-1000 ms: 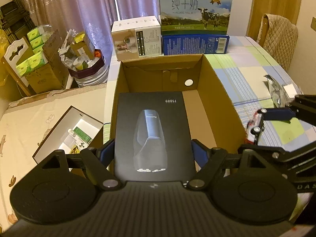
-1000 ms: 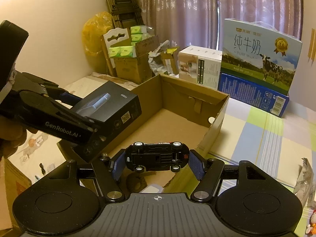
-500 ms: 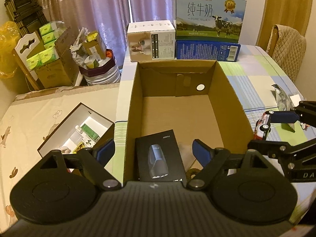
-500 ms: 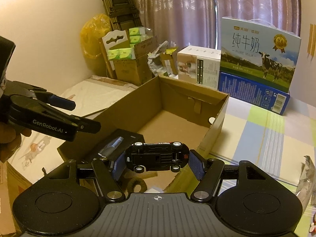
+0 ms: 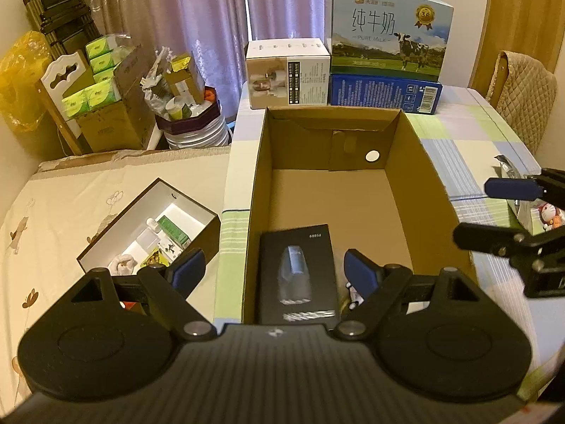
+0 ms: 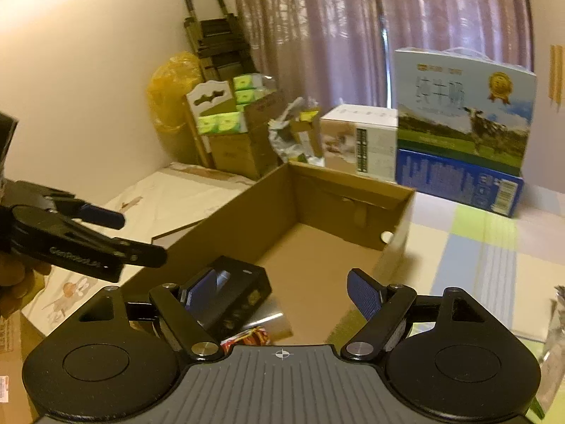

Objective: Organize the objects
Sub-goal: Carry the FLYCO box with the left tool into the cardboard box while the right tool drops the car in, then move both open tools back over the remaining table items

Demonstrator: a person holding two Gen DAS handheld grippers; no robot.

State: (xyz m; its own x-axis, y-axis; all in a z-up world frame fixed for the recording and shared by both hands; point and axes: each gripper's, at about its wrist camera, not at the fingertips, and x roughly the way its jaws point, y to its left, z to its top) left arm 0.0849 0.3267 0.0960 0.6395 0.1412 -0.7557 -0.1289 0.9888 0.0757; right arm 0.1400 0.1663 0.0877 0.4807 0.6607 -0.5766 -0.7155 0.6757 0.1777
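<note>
Hovering claws: the left claw (image 5: 272, 268) hung above the near end of the cardboard box (image 5: 416, 162), fingers spread wide with nothing between them; the right claw (image 6: 282, 291) was likewise agape and empty over the same end.
Task item: a black product box (image 5: 296, 268) lay flat on the box floor at 6 o'clock, against the left wall; a small toy, mostly hidden, peeked out just to its right.
Table: a pastel checked cloth (image 5: 469, 141) covered it, the cardboard box standing on it.
12 o'clock: a milk carton (image 5: 388, 28) sat on a blue box (image 5: 385, 93), a white box (image 5: 287, 74) touching them on the left.
9 o'clock: a cream sheet with small prints (image 5: 88, 194) carried an open white-lined box (image 5: 148, 226) of small items.
Room: mauve curtains (image 5: 194, 17) behind; cartons of green packets (image 5: 102, 81) and a folded ladder (image 6: 219, 46) in the corner at 10 o'clock.
3 o'clock: a quilted chair back (image 5: 522, 99).
</note>
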